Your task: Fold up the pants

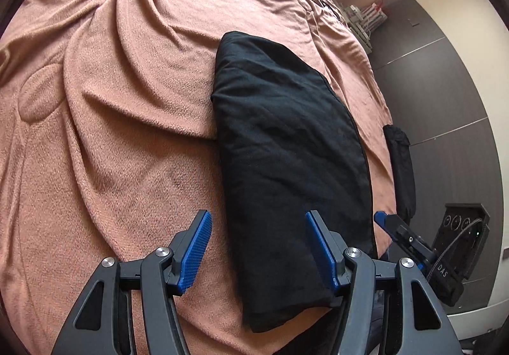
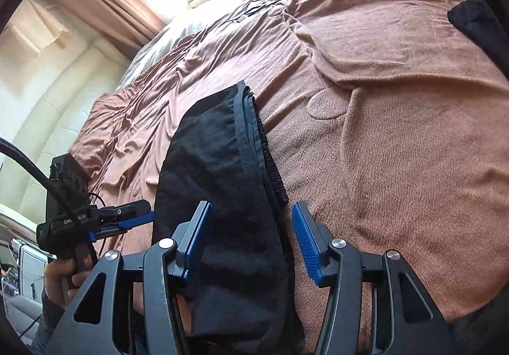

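Through my left wrist camera, my left tool (image 1: 257,247) hangs with its pads apart and nothing between them but air; the black pants (image 1: 286,145) lie below as a long folded strip on the pink blanket (image 1: 111,119) of the bed, close to its edge. My right tool (image 1: 386,223) shows at the strip's near right side. A second dark piece of cloth (image 1: 400,164) droops over the bed's edge there, and I cannot tell what it is.

Through my right wrist camera, my right tool (image 2: 251,237) also stands apart, gripping nothing, above the near end of the pants (image 2: 222,164), where stacked hems and a ribbed band (image 2: 273,164) show along one side. My left tool (image 2: 140,218) sits off to the left, held in my hand (image 2: 63,272).

I judge the risks to be these: the strip lies near the bed's edge, so a careless tug could slide it off, and pinching only the top layer would peel the stacked hems apart. The soft blanket may also bunch up into the grip.
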A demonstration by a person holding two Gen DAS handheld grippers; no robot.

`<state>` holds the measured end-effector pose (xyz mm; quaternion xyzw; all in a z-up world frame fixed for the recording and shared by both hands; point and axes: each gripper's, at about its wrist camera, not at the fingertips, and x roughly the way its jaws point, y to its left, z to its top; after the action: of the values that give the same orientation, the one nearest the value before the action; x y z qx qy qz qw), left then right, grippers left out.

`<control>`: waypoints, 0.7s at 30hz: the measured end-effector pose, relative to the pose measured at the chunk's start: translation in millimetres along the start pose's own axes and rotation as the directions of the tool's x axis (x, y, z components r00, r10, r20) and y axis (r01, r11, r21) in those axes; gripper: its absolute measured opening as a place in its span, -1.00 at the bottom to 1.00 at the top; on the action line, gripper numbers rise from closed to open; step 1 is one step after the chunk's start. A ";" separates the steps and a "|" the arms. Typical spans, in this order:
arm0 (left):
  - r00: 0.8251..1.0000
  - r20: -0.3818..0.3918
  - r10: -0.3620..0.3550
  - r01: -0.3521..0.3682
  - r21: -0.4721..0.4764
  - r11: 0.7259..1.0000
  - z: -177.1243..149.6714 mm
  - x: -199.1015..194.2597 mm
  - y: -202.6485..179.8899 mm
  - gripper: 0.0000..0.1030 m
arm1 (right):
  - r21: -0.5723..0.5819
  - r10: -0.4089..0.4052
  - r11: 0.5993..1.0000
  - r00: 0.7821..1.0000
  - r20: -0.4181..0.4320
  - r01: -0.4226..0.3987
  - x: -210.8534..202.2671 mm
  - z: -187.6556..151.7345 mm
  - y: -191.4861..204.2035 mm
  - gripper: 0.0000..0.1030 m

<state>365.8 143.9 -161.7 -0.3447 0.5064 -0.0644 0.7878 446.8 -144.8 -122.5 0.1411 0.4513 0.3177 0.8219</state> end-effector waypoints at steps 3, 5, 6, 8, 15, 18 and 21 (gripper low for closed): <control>1.000 0.003 -0.005 0.005 -0.007 1.000 -2.6 2.3 2.1 0.22 | -0.029 0.006 1.000 1.000 -0.019 -0.007 14.0 11.9 4.6 -0.02; 1.000 0.000 -0.020 0.020 -0.009 1.000 -5.6 4.2 3.6 0.21 | -0.054 -0.005 0.999 1.000 -0.023 0.003 22.3 19.2 7.3 -0.03; 1.000 -0.005 -0.026 0.026 -0.007 1.000 -7.3 5.7 3.9 0.18 | -0.066 -0.006 0.998 1.000 -0.026 0.004 26.2 22.7 8.3 -0.02; 0.999 -0.016 -0.029 0.029 -0.004 1.000 -9.8 9.2 3.6 0.12 | -0.079 -0.006 0.997 0.999 -0.038 0.003 37.0 29.2 9.1 -0.02; 0.999 -0.050 -0.022 0.023 0.023 0.999 -14.1 23.1 -1.7 0.06 | -0.090 -0.017 0.996 0.995 -0.097 0.008 65.0 39.2 9.9 -0.02; 0.998 -0.056 -0.040 0.042 0.024 0.999 -17.0 24.9 -2.7 -0.13 | -0.102 -0.015 0.995 0.993 -0.114 0.003 71.5 38.6 12.1 -0.02; 0.997 -0.065 -0.047 0.049 0.026 0.998 -21.1 27.4 -2.4 -0.23 | -0.095 -0.015 0.995 0.991 -0.134 0.002 76.5 36.0 10.3 -0.02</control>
<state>361.7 119.7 -186.2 -0.3434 0.5221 -0.1013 0.7741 502.6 -85.3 -147.1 0.0782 0.4905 0.3439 0.7969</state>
